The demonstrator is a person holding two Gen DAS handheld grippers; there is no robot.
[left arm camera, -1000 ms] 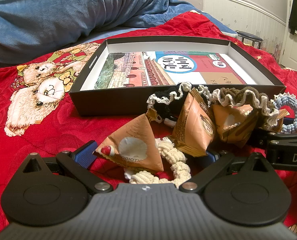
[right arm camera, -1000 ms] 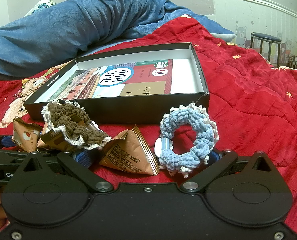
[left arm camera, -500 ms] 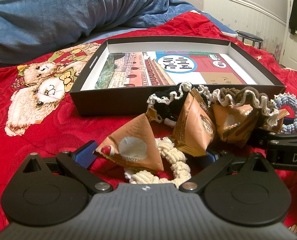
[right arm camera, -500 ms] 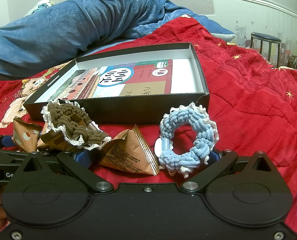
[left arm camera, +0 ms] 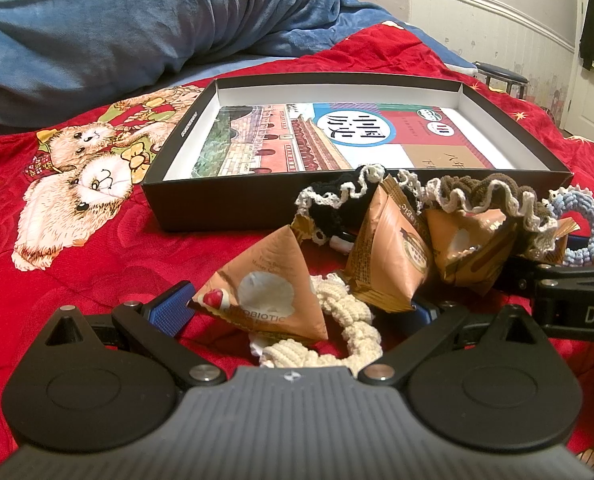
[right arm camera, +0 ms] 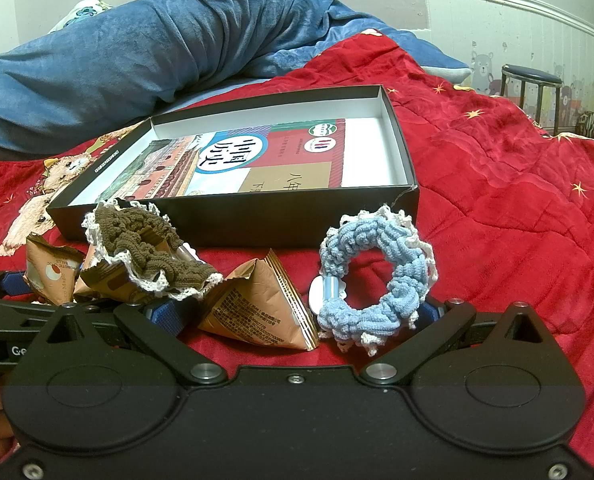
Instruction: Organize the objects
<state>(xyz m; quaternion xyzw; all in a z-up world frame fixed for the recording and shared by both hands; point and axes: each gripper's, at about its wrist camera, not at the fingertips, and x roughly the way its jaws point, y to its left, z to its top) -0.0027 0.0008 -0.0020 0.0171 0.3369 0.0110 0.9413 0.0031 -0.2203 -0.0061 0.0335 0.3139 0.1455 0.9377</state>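
The left gripper (left arm camera: 293, 312) sits low on the red quilt (left arm camera: 77, 280) with its jaws spread wide, holding nothing; a triangular snack packet (left arm camera: 273, 296) and a cream scrunchie (left arm camera: 349, 320) lie together in the gap between the fingers. The right gripper (right arm camera: 297, 312) is likewise spread and empty, with a second snack packet (right arm camera: 257, 308) and a blue scrunchie (right arm camera: 373, 276) side by side between its fingers. Risk one: either gripper, if closed as it stands, is likely to catch two items at once, or pinch the packet by a slanted face so that it squirts out. Risk two: the scrunchies are soft and looped, so a partial bite may snag only the lace edge and drag the item rather than lift it. Beyond the left gripper, further packets are tangled with a black scrunchie (left arm camera: 337, 200) and a brown scrunchie (right arm camera: 149, 240), the brown one draped over a packet; lifting one is likely to pull its neighbour along. The two grippers sit close together, the right one's frame showing at the edge of the left view, so a sideways move risks a collision. The black box (right arm camera: 401, 148), open and just behind the pile, holds a printed booklet (right arm camera: 257, 160) and bare floor to its right; its near wall is a lip that a low carry could strike.
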